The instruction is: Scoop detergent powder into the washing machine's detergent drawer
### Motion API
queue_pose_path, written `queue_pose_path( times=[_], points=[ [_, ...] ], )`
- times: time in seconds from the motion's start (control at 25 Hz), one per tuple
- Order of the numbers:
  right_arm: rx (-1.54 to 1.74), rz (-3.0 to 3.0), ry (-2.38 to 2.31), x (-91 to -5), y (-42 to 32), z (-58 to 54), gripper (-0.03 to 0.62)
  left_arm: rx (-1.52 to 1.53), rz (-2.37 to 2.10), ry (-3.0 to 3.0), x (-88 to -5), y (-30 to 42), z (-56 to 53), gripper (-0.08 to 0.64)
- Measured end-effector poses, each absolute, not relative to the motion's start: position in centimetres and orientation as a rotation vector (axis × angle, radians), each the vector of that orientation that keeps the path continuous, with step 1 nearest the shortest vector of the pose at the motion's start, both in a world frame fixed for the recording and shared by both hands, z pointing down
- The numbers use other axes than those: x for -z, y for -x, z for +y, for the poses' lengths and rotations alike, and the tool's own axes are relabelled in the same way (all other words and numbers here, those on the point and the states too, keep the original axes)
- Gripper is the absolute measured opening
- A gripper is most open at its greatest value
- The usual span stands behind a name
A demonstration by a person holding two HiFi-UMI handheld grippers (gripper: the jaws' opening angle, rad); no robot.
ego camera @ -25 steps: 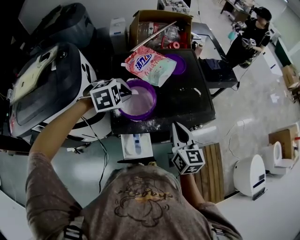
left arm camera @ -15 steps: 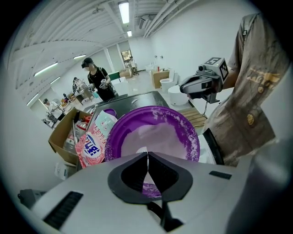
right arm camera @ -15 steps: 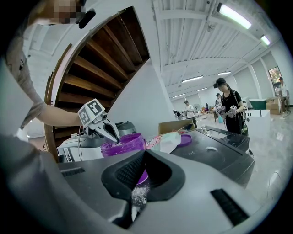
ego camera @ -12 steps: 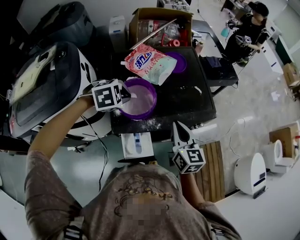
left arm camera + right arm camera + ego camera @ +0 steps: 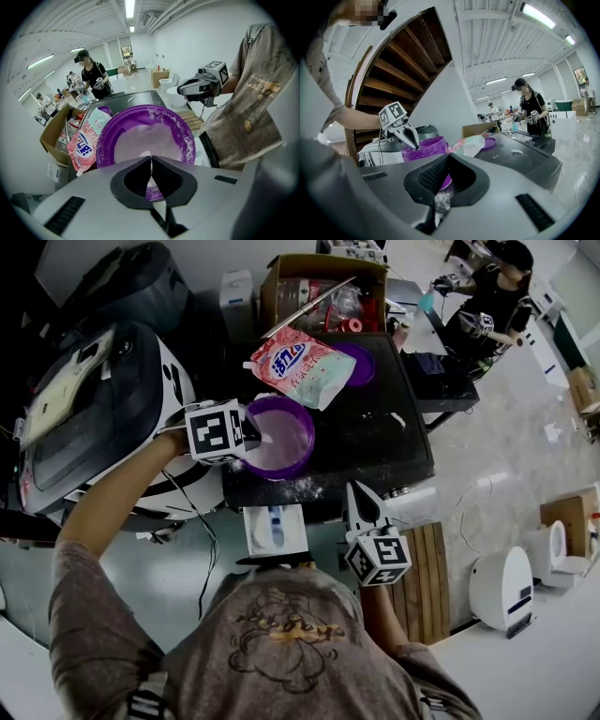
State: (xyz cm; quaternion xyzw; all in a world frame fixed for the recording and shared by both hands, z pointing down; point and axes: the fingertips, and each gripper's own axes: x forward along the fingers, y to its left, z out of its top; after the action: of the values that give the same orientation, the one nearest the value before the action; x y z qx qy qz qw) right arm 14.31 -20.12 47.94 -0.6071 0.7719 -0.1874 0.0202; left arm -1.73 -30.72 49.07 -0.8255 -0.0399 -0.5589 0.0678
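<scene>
Finds the left gripper [image 5: 151, 157] with jaws pressed together, tips lowered inside the near-left rim of the purple bowl [image 5: 104, 143]. Notes a thin pale sliver at the seam of the jaws, but cannot tell whether that is a scoop handle or only detergent powder [image 5: 145, 137] seen through the gap. Places the bowl at the near-left corner of the washing machine's dark top [image 5: 375, 442], powder coating its floor and dusting its walls. Records the detergent bag [image 5: 300, 368] lying just behind the bowl toward the far edge, partly over a purple lid [image 5: 359, 367]. Logs spilled powder [image 5: 291, 488] along the near edge beside the bowl. Finds the right gripper [image 5: 448, 155] closed on nothing, held off the near edge, well apart from the bowl. Locates the detergent drawer [image 5: 274, 529] pulled out below the near edge, no powder discernible in it. Judges the task early: powder decanted and at hand, scooping at most under way, transfer into the drawer wholly outstanding.
</scene>
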Motion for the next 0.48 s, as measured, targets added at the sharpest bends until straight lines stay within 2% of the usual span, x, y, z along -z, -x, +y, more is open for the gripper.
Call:
queue_pose_path(
  times=[0.48],
  points=[
    [0.587,2.382,1.873,-48.0,-14.6,-20.3,-0.006,1.772,-0.239,2.472,-49.0,1.5,-29.5,0.023]
  ],
)
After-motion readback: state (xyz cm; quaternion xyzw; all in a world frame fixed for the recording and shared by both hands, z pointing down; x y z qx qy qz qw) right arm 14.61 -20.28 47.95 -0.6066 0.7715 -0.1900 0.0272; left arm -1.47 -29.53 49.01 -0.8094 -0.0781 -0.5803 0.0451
